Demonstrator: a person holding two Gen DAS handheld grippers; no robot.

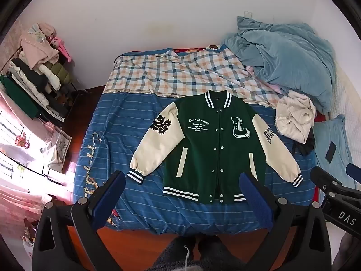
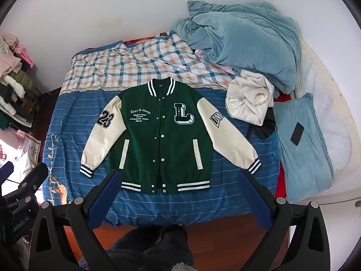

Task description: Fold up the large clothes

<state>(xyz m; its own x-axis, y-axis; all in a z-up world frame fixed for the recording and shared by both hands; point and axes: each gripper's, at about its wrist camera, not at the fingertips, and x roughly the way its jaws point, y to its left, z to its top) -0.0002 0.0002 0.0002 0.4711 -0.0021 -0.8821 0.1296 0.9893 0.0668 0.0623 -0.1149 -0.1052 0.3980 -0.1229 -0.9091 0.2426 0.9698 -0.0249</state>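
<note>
A green varsity jacket (image 1: pixel 209 144) with cream sleeves lies flat, front up and buttoned, on the blue striped bed cover (image 1: pixel 112 140); it also shows in the right wrist view (image 2: pixel 162 135). Both sleeves are spread out to the sides. My left gripper (image 1: pixel 182 183) is open and empty, held above the bed's near edge in front of the jacket's hem. My right gripper (image 2: pixel 178 180) is open and empty, also above the near edge before the hem. The right gripper's body shows at the right edge of the left wrist view (image 1: pixel 334 189).
A cream fleece garment (image 2: pixel 248 99) and a heaped blue duvet (image 2: pixel 243 40) lie at the bed's far right. A blue pillow (image 2: pixel 302 149) carries a dark phone (image 2: pixel 296 133). A checked sheet (image 2: pixel 135 63) covers the far half. A clothes rack (image 1: pixel 33 79) stands left.
</note>
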